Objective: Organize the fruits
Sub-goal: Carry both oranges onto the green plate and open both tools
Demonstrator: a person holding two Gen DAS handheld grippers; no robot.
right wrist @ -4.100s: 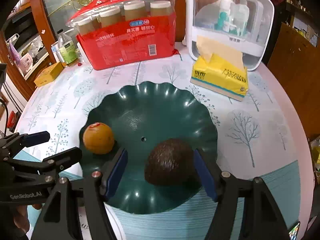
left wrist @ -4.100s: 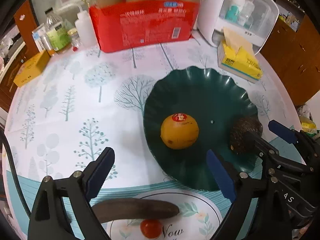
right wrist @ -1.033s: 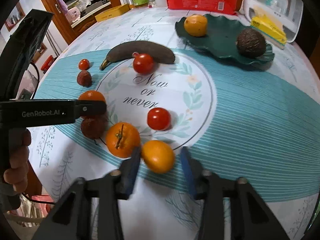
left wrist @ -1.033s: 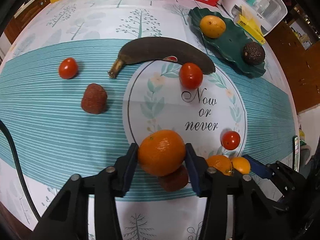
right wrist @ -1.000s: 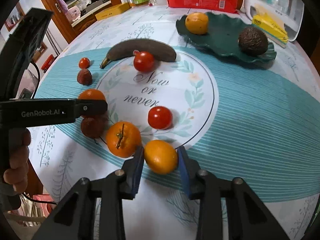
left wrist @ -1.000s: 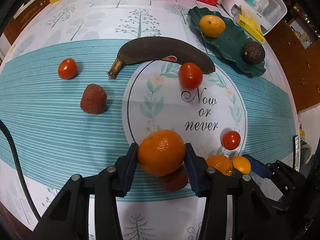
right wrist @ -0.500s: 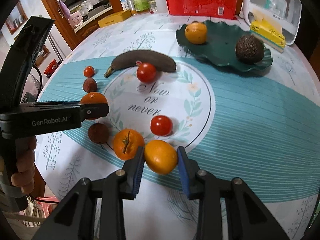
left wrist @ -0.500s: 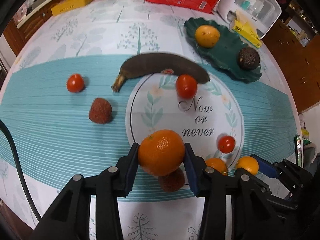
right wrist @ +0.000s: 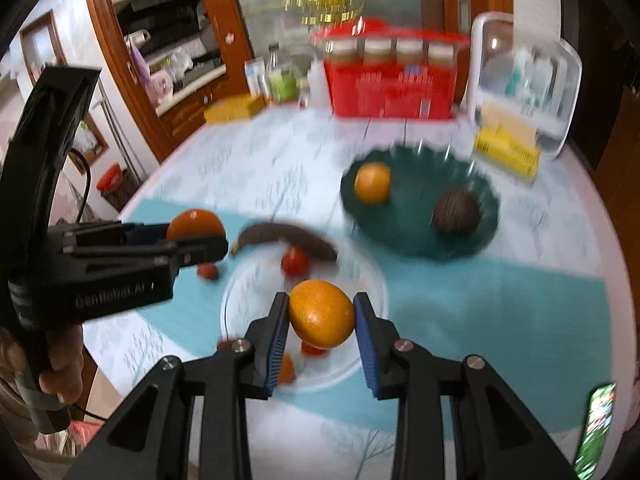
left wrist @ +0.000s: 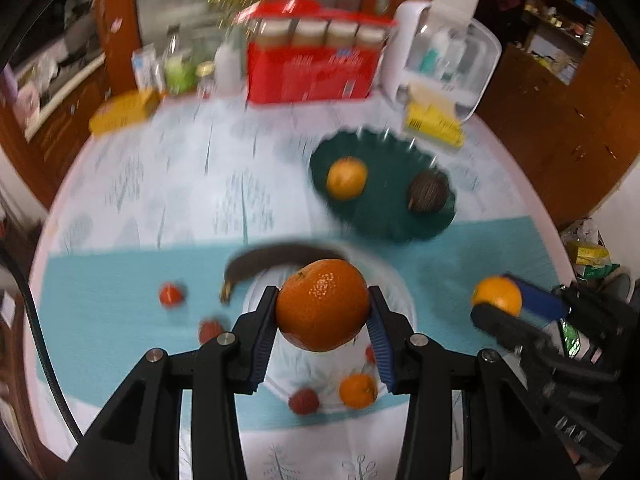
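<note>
Left wrist view
Left gripper (left wrist: 322, 322): jaws clamped on a large orange (left wrist: 322, 305), blue pads pressing both its sides; fruit held clear above the table.
Right gripper (left wrist: 505, 307): seen at right edge, closed on a small orange (left wrist: 496, 294), also held off the table.
Green plate (left wrist: 384, 220): beyond the grippers, on the tree-print cloth; carries a yellow-orange fruit (left wrist: 346, 178) on its left and a dark avocado (left wrist: 429, 196) on its right, the two apart.
Banana (left wrist: 276, 266): dark brown, lying on the teal mat just behind the held large orange.
Loose fruit on mat: red tomato (left wrist: 171, 295) to the left; a red fruit (left wrist: 304, 401) and a tangerine (left wrist: 358, 390) side by side below the left gripper. Heavy blur, finer detail not readable.
Background: red pack of jars (left wrist: 312, 70) and yellow tissue box (left wrist: 434, 124) at the far edge.

Right wrist view
Right gripper (right wrist: 322, 326): jaws gripping the small orange (right wrist: 322, 314) between blue pads, raised over the round printed centre of the mat.
Left gripper (right wrist: 196, 236): at left, held in a hand (right wrist: 60, 360); large orange (right wrist: 195, 222) caught between its fingers.
Green plate (right wrist: 416, 236): ahead and right; yellow-orange fruit (right wrist: 372, 183) and avocado (right wrist: 456, 212) lying on it.
Banana (right wrist: 286, 238): between the left gripper and the plate; a tomato (right wrist: 295, 262) touching or just beside its near edge.
</note>
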